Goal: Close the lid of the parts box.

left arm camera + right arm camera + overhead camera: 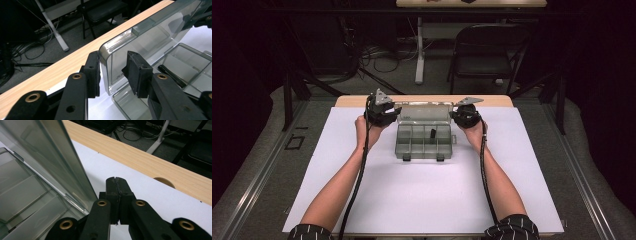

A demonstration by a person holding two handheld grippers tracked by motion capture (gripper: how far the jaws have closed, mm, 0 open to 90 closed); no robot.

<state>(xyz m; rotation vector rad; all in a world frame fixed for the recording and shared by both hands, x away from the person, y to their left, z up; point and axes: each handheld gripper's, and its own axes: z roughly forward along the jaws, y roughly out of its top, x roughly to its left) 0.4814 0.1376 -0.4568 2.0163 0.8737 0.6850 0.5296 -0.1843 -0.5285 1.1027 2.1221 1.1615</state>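
Two grippers flank one clear plastic compartment box (423, 134), and its lid (424, 113) stands raised, nearly upright, hinged along the far edge of the tray.

My left gripper (113, 72) has the lid's corner between its jaws. They stand narrowed around that rounded corner, one pad on the outer face and one on the inner, but I see a sliver of gap on each side, so I judge it not clamped. The lid's long axis runs away from this gripper toward my right gripper (116, 200), crosswise to the jaws.

My right gripper is closed tight on nothing, pads pressed together, sitting just beside the lid's other end on the outside. The lid rises immediately to the left of its jaws there, near but apart as far as I can tell.

So the left gripper is the one placed to work the lid; my guess is the coming move swings it about the hinge.

Count: one box, one lid, one small dark piece (432, 133) lying in a middle compartment, one white mat (362, 200), one wooden table edge (150, 162) beyond.
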